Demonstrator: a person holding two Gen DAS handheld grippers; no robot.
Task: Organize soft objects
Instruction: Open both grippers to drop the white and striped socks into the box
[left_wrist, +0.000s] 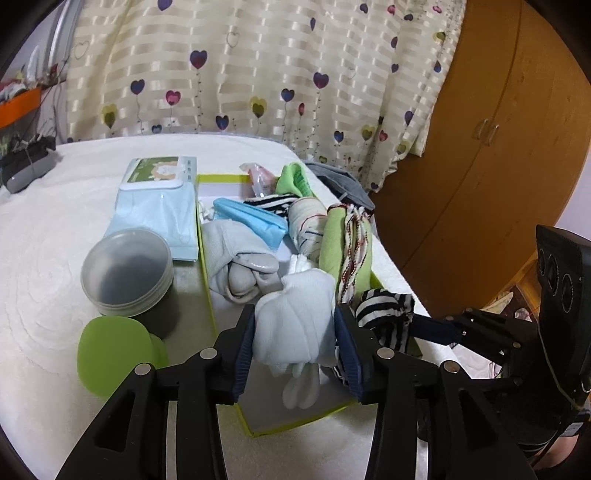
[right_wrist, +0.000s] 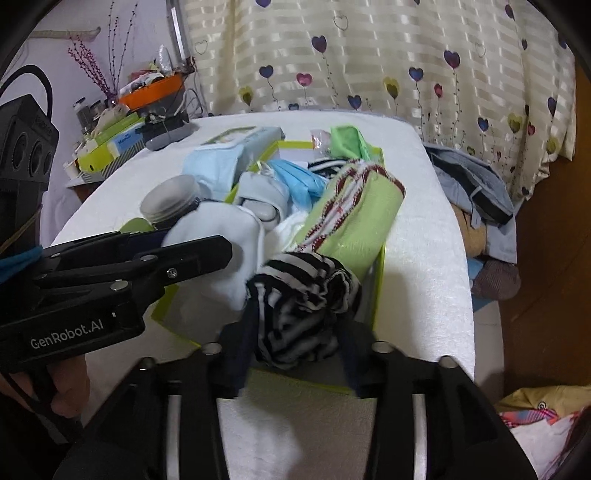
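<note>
A lime-edged box (left_wrist: 258, 424) on the white table holds several rolled socks and cloths. My left gripper (left_wrist: 295, 332) is shut on a white sock bundle (left_wrist: 295, 317) over the box's near end; it also shows in the right wrist view (right_wrist: 218, 236). My right gripper (right_wrist: 295, 328) is shut on a black-and-white striped sock bundle (right_wrist: 303, 299), held at the box's near right corner; it shows in the left wrist view (left_wrist: 388, 314). A green cloth with red-and-white trim (right_wrist: 354, 218) lies along the box's right side. A grey sock (left_wrist: 240, 266) and a blue mask (left_wrist: 251, 218) lie further in.
A grey lidded jar (left_wrist: 127, 273) and a green lid (left_wrist: 110, 358) stand left of the box. A wipes pack (left_wrist: 159, 206) lies behind them. Clothes (right_wrist: 476, 192) hang off the table's right edge. A curtain and a wooden wardrobe stand behind.
</note>
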